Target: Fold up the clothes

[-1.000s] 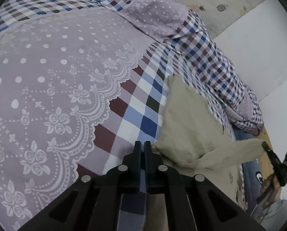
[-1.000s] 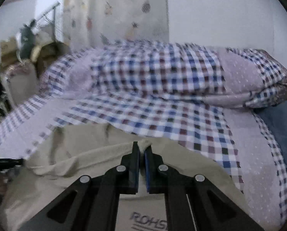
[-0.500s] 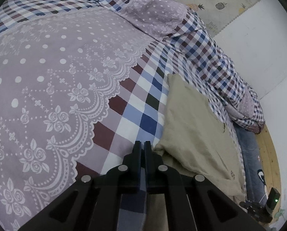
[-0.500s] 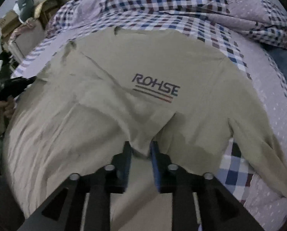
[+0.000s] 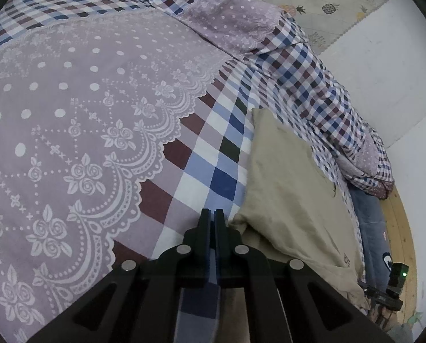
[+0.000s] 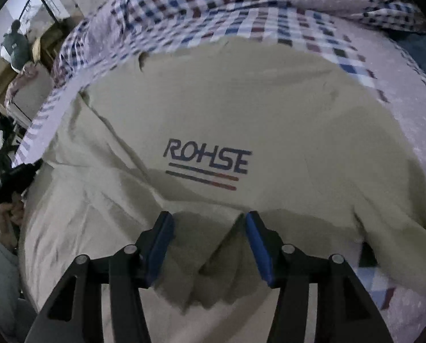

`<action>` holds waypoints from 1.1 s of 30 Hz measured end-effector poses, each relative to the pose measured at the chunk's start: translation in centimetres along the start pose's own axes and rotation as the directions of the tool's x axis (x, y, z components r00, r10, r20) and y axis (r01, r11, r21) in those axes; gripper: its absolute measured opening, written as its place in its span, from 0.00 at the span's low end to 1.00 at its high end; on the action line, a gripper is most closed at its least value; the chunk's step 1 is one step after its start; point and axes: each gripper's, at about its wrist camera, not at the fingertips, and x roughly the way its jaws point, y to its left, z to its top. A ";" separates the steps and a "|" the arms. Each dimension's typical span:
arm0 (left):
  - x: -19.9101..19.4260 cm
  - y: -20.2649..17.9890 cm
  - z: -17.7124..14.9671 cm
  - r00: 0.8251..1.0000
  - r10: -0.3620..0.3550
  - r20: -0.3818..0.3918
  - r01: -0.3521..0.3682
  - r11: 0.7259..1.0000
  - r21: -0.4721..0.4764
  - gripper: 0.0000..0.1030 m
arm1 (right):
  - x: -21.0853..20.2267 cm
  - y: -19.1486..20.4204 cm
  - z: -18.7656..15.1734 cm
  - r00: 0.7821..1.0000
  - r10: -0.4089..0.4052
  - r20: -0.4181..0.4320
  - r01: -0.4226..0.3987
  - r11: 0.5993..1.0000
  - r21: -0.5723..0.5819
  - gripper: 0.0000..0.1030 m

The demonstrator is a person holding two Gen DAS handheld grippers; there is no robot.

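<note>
I judge the first fold laid: my right gripper (image 6: 210, 243) gapes wide over the shirt (image 6: 241, 120), my left gripper (image 5: 212, 223) pinched together, seemingly empty; next I grab a sleeve.

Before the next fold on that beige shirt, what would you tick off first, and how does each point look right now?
1. Beige shirt lies spread on the bed, printed side up: ok.
2. Right hand-held gripper is open, nothing clamped in it: ok.
3. Left hand-held gripper has its fingers closed beside the shirt's edge; whether it pinches any cloth: cannot tell.
4. Shirt is smooth enough to fold: not ok, wrinkles show on its left side and near the right gripper.
5. Sleeve on the right lies flat: cannot tell, it sits at the blurred rim of the right wrist view.
</note>
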 end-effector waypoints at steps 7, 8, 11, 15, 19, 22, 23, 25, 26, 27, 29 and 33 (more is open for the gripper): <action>0.0 -0.1 0.0 1.000 0.001 0.003 -0.001 1.000 -0.001 0.02 | -5.3 3.6 1.8 0.972 -0.029 0.233 0.059 0.991 -0.121 0.04; 0.0 -0.2 0.1 1.000 0.001 0.003 -0.001 1.000 -0.001 0.02 | -6.6 4.0 2.2 0.957 -0.062 0.285 0.100 0.988 -0.121 0.04; -0.1 -0.2 0.2 1.000 0.000 0.006 0.000 1.000 -0.002 0.02 | -8.0 4.2 3.2 0.932 -0.136 0.336 0.180 0.978 -0.104 0.04; -0.3 -0.1 0.2 1.000 -0.001 0.010 0.001 1.000 -0.007 0.02 | -9.7 3.4 2.6 0.900 -0.170 0.401 0.223 0.971 -0.088 0.04; -0.2 0.0 0.3 1.000 -0.003 0.008 0.003 1.000 -0.012 0.02 | -12.6 3.5 1.1 0.863 -0.048 0.502 0.129 0.983 -0.128 0.04; 0.0 0.0 0.3 1.000 -0.002 0.007 0.002 1.000 -0.010 0.02 | -10.7 3.6 -0.8 0.925 -0.139 0.353 0.223 0.952 -0.210 0.07; 0.0 0.0 0.3 1.000 -0.003 0.005 0.003 1.000 -0.008 0.02 | -9.6 3.1 -1.6 0.944 -0.172 0.280 0.240 0.943 -0.231 0.07; 0.1 -0.1 0.3 1.000 -0.005 -0.001 0.005 1.000 -0.002 0.02 | -7.8 2.5 -3.8 0.971 -0.193 0.138 0.225 0.934 -0.277 0.09; 0.1 -0.3 0.3 1.000 -0.005 -0.007 0.005 1.000 0.007 0.02 | -7.1 2.2 -5.1 0.982 -0.176 0.068 0.189 0.935 -0.299 0.10; 0.1 -0.5 0.3 1.000 -0.004 -0.011 0.005 1.000 0.017 0.02 | -7.0 2.2 -6.0 0.989 -0.146 0.036 0.150 0.940 -0.308 0.14; 0.0 -1.1 0.4 1.000 -0.012 -0.017 0.013 0.999 0.039 0.02 | -7.1 2.0 -7.5 0.997 -0.081 -0.009 0.075 0.947 -0.311 0.31; -0.5 -2.0 0.7 0.999 -0.038 -0.019 0.040 0.996 0.082 0.27 | -8.3 0.4 -7.9 0.999 0.002 0.036 0.007 0.974 -0.229 0.46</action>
